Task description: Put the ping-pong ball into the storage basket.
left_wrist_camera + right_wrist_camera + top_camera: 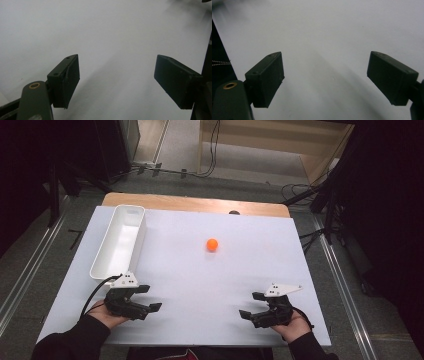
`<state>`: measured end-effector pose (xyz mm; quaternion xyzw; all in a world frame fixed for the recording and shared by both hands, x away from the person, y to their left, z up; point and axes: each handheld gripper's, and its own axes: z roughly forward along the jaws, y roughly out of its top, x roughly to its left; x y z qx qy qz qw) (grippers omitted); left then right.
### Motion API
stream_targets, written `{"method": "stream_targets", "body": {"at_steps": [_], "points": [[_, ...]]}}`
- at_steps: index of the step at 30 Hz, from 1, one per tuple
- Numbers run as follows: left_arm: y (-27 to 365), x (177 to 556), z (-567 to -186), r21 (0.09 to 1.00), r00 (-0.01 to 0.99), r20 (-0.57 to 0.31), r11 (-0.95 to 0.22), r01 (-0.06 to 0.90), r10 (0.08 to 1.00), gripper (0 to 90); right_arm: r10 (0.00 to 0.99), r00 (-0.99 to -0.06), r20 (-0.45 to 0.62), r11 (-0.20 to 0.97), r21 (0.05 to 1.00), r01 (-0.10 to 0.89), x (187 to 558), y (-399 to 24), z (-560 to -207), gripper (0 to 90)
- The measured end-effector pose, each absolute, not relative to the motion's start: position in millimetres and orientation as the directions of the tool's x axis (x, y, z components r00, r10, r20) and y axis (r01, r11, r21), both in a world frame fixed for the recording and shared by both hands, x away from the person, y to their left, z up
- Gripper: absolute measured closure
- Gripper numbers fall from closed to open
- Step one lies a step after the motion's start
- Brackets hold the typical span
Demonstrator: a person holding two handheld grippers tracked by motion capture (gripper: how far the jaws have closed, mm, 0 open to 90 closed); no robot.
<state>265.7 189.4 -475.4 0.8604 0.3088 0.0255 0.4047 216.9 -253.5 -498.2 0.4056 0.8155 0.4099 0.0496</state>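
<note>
The white bin (120, 242) stood at the table's (210, 285) far left, apparently empty. The orange ball (212, 244) lay mid-table, well apart. The left gripper (150, 298) and right gripper (251, 305) were parted, holding nothing.

Each hand-held gripper — the left hand-held gripper (152, 297) and the right hand-held gripper (250, 305) — is black, topped by a grey three-cornered plate, with blocky black jaws, a brass-ringed hole behind them — a black cable trailing. Dark sleeves cover both forearms.
</note>
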Motion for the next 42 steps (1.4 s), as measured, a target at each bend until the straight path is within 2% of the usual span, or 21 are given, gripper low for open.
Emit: {"method": "stream_targets", "body": {"at_steps": [6, 8, 17, 34, 36, 37, 38, 42], "points": [[185, 264, -473, 0.723, 0.804, -0.193, -0.473, 0.504, 0.562, 21.0, 0.698, -0.673, 0.245, 0.347, 0.706, 0.618, 218, -251, -499, 12.9], [181, 267, -470, 0.698, 0.773, -0.244, -0.447, 0.559, 0.586, 21.0, 0.697, -0.676, 0.24, 0.356, 0.702, 0.617, 217, -251, -500, 12.9], [166, 269, -461, 0.738, 0.763, -0.212, -0.412, 0.534, 0.61, 21.1, 0.704, -0.667, 0.245, 0.351, 0.696, 0.626, 217, -250, -500, 12.9], [153, 277, -453, 0.744, 0.763, -0.2, -0.411, 0.526, 0.615, 20.8, 0.701, -0.668, 0.249, 0.353, 0.693, 0.629, 217, -251, -500, 12.9], [150, 279, -454, 0.736, 0.75, -0.176, -0.421, 0.53, 0.638, 5.8, 0.702, -0.666, 0.251, 0.35, 0.692, 0.631, 217, -251, -500, 12.9], [148, 280, -454, 0.727, 0.747, -0.152, -0.438, 0.528, 0.647, 5.8, 0.702, -0.666, 0.251, 0.35, 0.692, 0.631, 217, -251, -500, 12.9], [146, 280, -455, 0.725, 0.747, -0.142, -0.445, 0.525, 0.65, 1.3, 0.702, -0.666, 0.253, 0.349, 0.692, 0.631, 217, -251, -500, 12.9], [142, 282, -455, 0.726, 0.755, -0.164, -0.441, 0.528, 0.634, 0.0, 0.7, -0.668, 0.252, 0.351, 0.694, 0.629, 217, -251, -500, 12.9]]}}
